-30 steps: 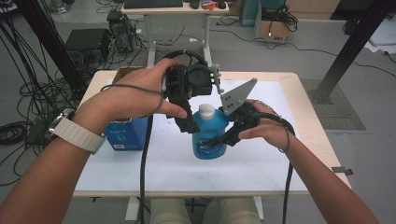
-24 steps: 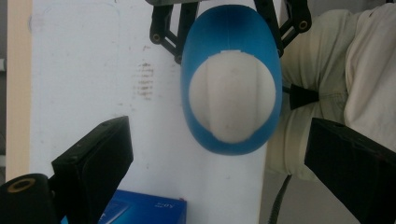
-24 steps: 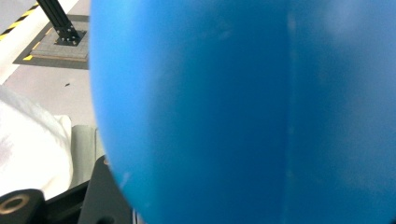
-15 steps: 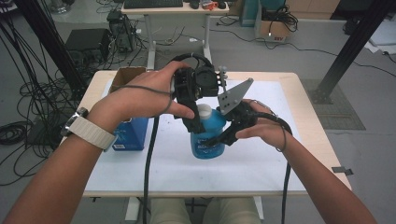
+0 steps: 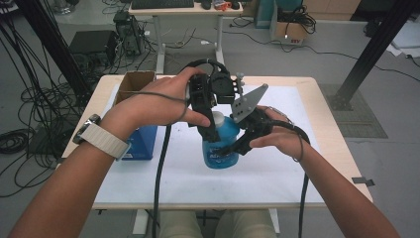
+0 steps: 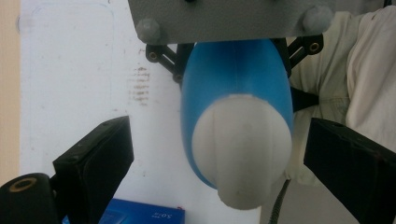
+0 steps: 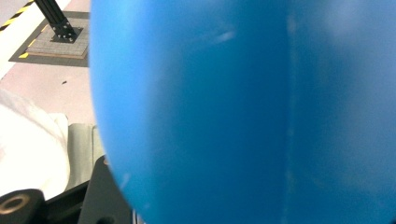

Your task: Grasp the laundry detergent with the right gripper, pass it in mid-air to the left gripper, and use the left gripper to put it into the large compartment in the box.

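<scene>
White watch strap [image 5: 101,140] at left of the frame, bare forearms, black left gripper [image 5: 210,106] with trailing black cable [image 5: 159,173], grey three-cornered bolted plate [image 5: 247,101] on right gripper [image 5: 242,141]

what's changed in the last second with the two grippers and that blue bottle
The left gripper has come down from above the blue plastic bottle's white cap until its open jaws flank the cap without touching it. The right gripper stays clamped on the bottle, which has not moved on the white mat. The blue box is unchanged.
</scene>
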Demonstrator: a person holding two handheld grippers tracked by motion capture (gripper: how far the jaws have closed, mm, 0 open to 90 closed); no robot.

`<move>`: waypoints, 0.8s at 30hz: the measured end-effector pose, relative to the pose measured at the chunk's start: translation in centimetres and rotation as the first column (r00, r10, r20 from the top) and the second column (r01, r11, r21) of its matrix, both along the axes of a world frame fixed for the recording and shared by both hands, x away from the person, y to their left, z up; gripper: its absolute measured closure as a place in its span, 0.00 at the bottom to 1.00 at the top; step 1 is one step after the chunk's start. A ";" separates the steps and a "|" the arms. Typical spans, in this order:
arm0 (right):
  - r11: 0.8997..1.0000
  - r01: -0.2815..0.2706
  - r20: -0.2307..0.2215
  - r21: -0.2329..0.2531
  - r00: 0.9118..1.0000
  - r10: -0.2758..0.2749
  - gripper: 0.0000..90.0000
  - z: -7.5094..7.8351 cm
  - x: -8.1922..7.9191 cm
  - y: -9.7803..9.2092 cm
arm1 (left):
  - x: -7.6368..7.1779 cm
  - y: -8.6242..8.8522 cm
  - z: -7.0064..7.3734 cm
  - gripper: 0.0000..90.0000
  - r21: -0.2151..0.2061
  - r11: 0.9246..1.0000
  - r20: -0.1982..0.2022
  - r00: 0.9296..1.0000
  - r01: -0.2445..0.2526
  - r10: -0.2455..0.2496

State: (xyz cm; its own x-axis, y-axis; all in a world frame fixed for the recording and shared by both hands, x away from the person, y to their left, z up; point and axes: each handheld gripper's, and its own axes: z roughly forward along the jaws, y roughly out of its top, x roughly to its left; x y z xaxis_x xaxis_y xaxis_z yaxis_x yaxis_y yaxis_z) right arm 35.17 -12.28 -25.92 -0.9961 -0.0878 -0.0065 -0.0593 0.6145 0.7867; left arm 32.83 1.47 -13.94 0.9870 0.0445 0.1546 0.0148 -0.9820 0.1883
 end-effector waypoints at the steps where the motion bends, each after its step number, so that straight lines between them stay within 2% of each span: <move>1: 1.000 0.000 0.000 0.000 1.000 0.000 0.48 0.0 0.0 0.0 | 0.0 0.0 0.0 0.10 0.000 1.000 -0.002 1.000 0.002 -0.002; 24: 1.000 0.003 -0.007 -0.010 1.000 -0.003 0.48 -0.1 0.0 0.1 | 0.1 0.0 -0.1 0.10 0.001 1.000 -0.002 1.000 -0.003 0.004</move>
State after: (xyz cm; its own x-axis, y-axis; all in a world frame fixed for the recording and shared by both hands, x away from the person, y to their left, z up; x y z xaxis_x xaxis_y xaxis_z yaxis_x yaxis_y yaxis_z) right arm 35.18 -12.23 -26.02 -0.9964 -0.0849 0.0014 -0.0519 0.6227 0.7807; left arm 32.90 1.43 -14.03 0.9871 0.0478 0.1526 0.0186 -0.9822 0.1871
